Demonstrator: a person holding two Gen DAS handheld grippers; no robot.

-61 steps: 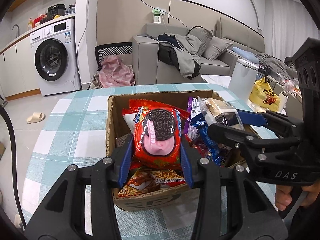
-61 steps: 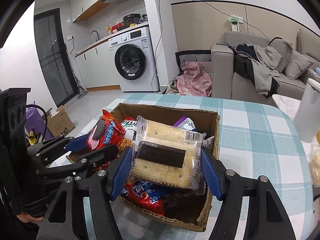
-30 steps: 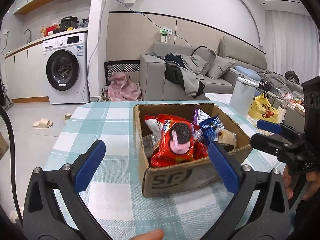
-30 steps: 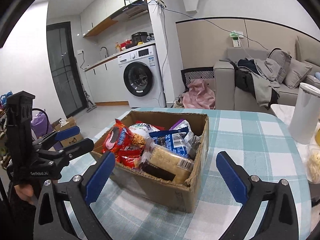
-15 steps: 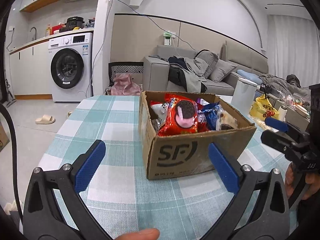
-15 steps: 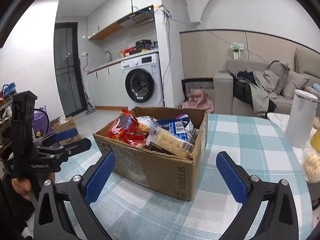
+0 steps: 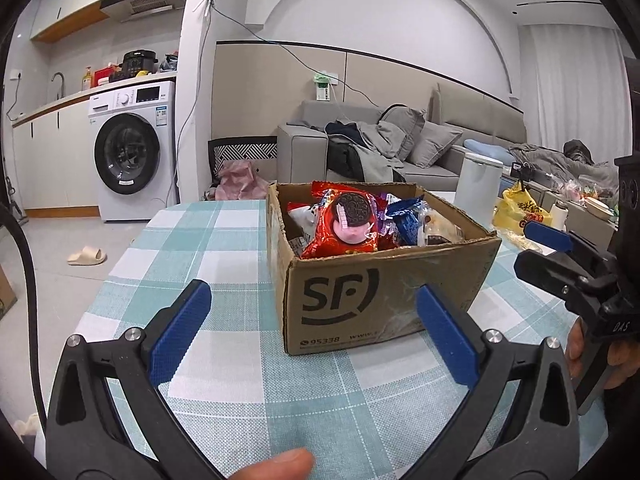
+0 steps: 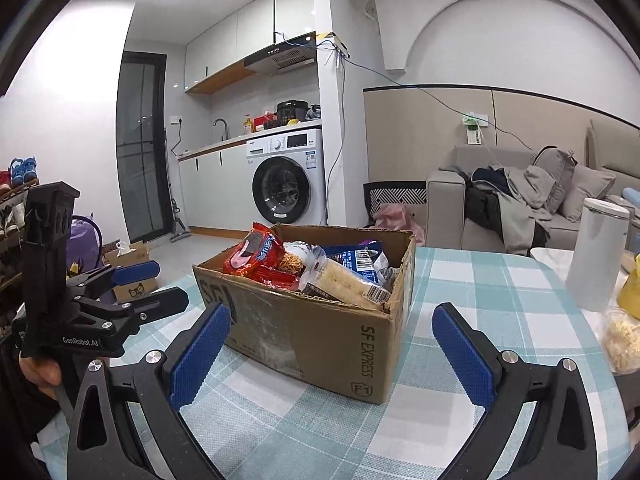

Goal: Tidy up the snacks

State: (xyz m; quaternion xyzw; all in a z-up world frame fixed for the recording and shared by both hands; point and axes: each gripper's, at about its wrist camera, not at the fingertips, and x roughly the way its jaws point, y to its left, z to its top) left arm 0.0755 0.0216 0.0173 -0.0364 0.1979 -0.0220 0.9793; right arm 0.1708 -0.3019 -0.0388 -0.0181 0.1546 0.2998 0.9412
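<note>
Left gripper (image 7: 316, 330) and right gripper (image 8: 340, 350) both spread wide, holding nothing, short of the box (image 7: 384, 300). Box sits on the checked table (image 7: 208, 248), snacks (image 7: 352, 224) piled inside.

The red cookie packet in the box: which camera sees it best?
The left wrist view: the red cookie packet faces that camera, its cookie picture plain above the cardboard box rim. In the right wrist view the packet is turned sideways at the box's far left corner.
</note>
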